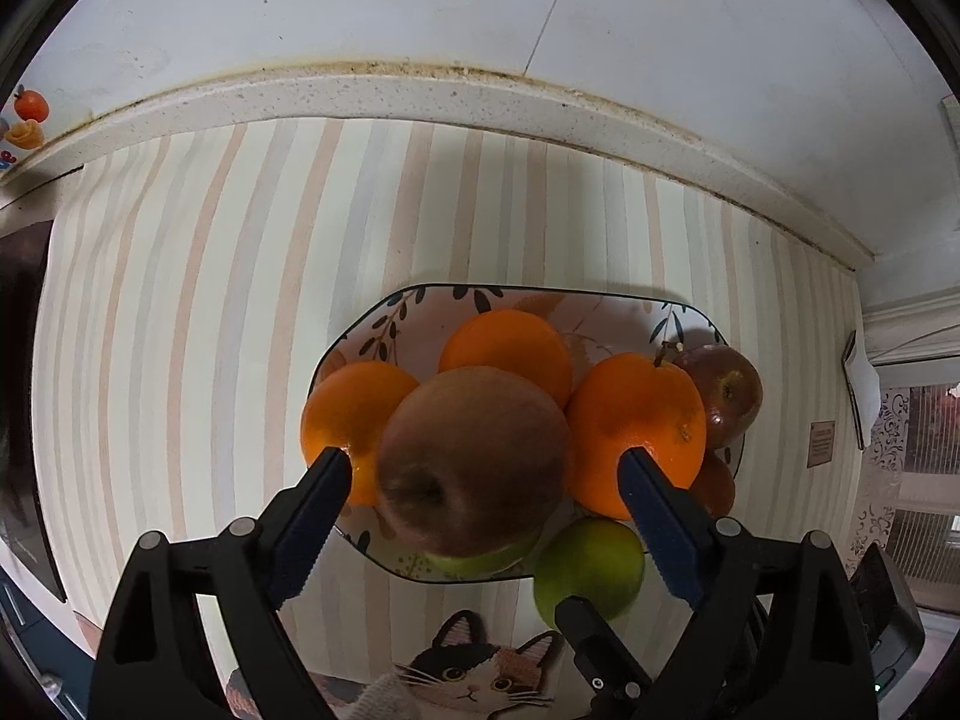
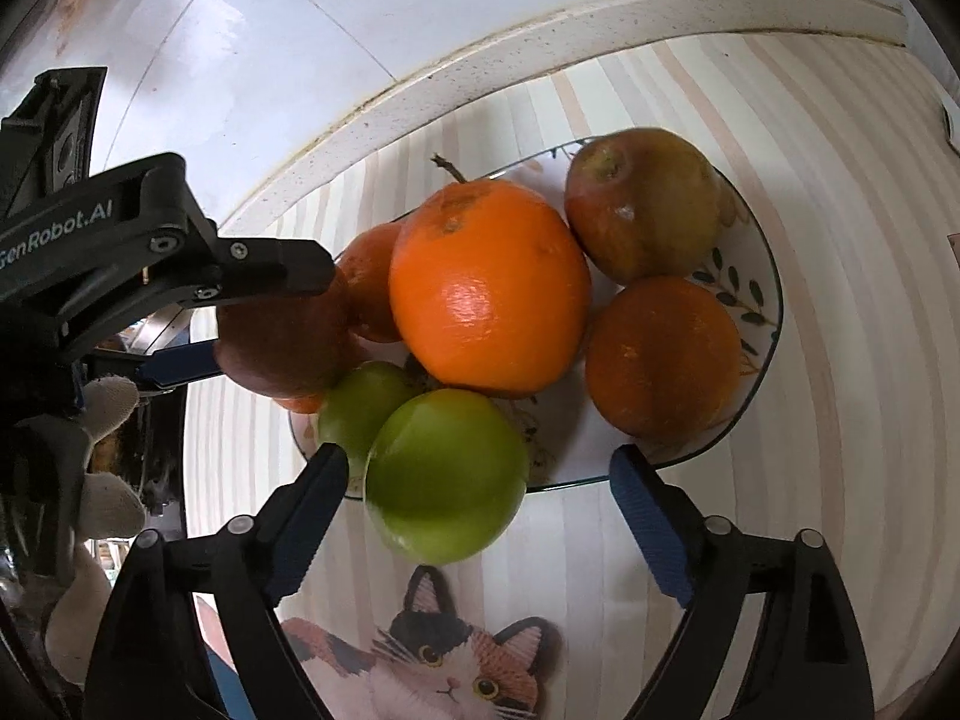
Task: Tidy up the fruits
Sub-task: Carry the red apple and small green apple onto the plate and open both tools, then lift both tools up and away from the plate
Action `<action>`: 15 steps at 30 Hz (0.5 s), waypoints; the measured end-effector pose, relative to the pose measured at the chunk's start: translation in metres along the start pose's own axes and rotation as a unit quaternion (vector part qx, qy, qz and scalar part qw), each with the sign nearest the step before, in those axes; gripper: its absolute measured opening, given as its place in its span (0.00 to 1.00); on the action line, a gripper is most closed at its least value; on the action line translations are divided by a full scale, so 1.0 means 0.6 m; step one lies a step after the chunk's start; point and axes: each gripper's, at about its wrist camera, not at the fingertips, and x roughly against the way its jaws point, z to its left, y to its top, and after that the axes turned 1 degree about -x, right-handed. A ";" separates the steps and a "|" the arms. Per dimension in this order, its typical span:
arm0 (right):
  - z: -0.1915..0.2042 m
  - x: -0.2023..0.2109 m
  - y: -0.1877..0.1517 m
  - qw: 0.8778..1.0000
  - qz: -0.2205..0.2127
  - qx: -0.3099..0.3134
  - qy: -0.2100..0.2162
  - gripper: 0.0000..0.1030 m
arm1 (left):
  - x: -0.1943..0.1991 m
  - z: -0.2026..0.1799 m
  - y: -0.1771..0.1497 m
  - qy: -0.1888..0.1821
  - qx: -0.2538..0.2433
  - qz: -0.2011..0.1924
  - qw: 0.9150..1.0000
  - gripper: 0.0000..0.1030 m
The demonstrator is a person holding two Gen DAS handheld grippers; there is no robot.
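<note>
A pastel striped mat (image 1: pixel 210 300) with a cat picture covers the counter below a white tiled wall, and a leaf-patterned plate (image 1: pixel 384 324) sits on it piled with fruit. The left gripper (image 1: pixel 480 468) points steeply down with its jaws spread wide; a brownish-red apple (image 1: pixel 474 468) sits between the blue pads, neither pad visibly pressing it, oranges just beyond each fingertip. The right gripper (image 2: pixel 480 468) also stands wide open; a green apple (image 2: pixel 447 474) lies between its fingers at the plate's near rim, nearer the left finger, well clear of the right one. A large orange (image 2: pixel 489 285) sits just past that.
</note>
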 end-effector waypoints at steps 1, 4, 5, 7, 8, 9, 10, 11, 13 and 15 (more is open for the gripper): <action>0.004 0.004 0.001 1.000 -0.001 0.005 -0.002 0.91 | 0.006 0.000 -0.001 -0.002 0.001 -0.004 1.000 0.88; 0.012 0.021 0.003 1.000 -0.003 0.014 -0.006 0.91 | 0.025 0.001 -0.008 0.000 -0.001 -0.018 1.000 0.88; 0.015 0.030 0.004 1.000 -0.007 0.019 -0.011 0.91 | 0.033 0.002 -0.012 0.003 -0.002 -0.025 1.000 0.88; 0.018 0.046 0.006 0.999 -0.012 0.030 -0.028 0.92 | 0.050 0.005 -0.022 0.010 -0.004 -0.038 0.999 0.88; 0.018 0.059 0.006 0.998 -0.016 0.036 -0.038 0.92 | 0.060 0.008 -0.029 0.012 -0.004 -0.045 0.999 0.88; 0.019 0.067 0.007 0.998 -0.019 0.042 -0.048 0.92 | 0.069 0.010 -0.037 0.017 -0.004 -0.051 0.999 0.88; 0.019 0.077 0.008 0.997 -0.023 0.050 -0.060 0.92 | 0.075 0.011 -0.043 0.021 -0.004 -0.056 0.998 0.88; 0.020 0.085 0.010 0.996 -0.027 0.056 -0.066 0.92 | 0.083 0.013 -0.054 0.026 -0.003 -0.063 0.998 0.88; 0.021 0.104 0.011 0.993 -0.035 0.072 -0.089 0.92 | 0.095 0.016 -0.074 0.036 -0.004 -0.073 0.997 0.88; 0.019 0.120 0.010 0.991 -0.039 0.082 -0.097 0.92 | 0.105 0.018 -0.094 0.042 -0.005 -0.080 0.996 0.88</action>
